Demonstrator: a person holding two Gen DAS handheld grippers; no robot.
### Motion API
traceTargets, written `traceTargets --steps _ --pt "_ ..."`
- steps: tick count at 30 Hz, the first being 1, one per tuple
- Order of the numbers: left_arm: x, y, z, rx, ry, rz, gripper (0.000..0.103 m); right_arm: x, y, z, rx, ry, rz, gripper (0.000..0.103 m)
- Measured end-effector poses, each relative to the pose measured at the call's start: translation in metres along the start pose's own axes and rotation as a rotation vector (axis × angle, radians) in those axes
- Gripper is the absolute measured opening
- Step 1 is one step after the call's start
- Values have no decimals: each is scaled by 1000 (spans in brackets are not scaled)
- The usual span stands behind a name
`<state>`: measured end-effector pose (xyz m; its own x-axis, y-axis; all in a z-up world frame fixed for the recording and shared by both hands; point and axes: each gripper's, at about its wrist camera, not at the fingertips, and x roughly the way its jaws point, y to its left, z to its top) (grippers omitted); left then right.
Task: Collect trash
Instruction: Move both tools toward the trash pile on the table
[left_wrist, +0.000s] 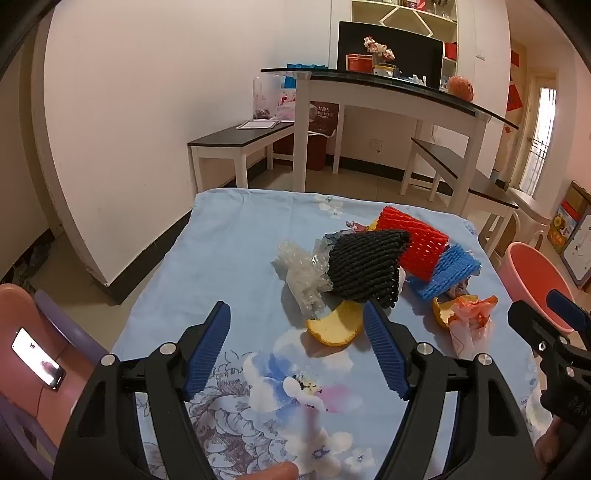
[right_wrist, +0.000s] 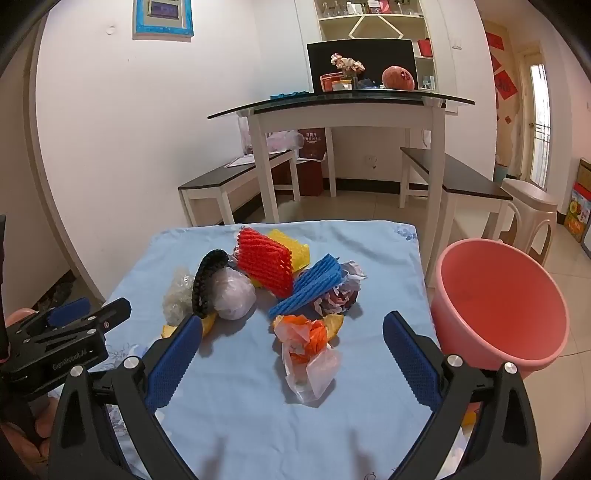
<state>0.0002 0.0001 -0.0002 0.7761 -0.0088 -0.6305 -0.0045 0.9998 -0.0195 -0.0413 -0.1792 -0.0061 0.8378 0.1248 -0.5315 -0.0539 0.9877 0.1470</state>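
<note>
left claw (left_wrist: 297, 321) wide, empty | right claw (right_wrist: 291, 334) wide, empty | trash pile (right_wrist: 266, 280) on table | pink basin (right_wrist: 498, 306) beside

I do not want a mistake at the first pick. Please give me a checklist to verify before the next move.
1. Right gripper open and empty: ok.
2. Left gripper open and empty: ok.
3. Pink basin beside the table on the right, nothing seen inside: ok.
4. Crumpled orange and white wrapper lies nearest, in line with the right gripper's open jaws, not yet between them: ok.
5. Orange peel ahead of the left gripper, apart from both fingers: ok.
6. What lies under the black foam net: cannot tell.
</note>
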Motion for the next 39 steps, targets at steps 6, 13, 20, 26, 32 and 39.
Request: traceTargets --steps 6,13,20,26,32,39 --pt "-1 -3 -1 1 -1 -1 75 0 2 -1 -2 12 -4 97" --pt "-4 0 -3 -3 -2 -7 75 0 -1 2 -1 8 -4 97" --pt "-3 0 -4 -6 3 -7 75 -1 -1 0 3 7 -8 97" --pt "-1 2 -3 -13 13 -12 75 -2 -2 -1 11 9 -9 97" --pt "3 1 -2 -12 27 -10 75 0 -4 -2 17 14 -2 97" --pt "5 1 -1 -12 33 -9 75 3 -5 -3 25 25 0 97"
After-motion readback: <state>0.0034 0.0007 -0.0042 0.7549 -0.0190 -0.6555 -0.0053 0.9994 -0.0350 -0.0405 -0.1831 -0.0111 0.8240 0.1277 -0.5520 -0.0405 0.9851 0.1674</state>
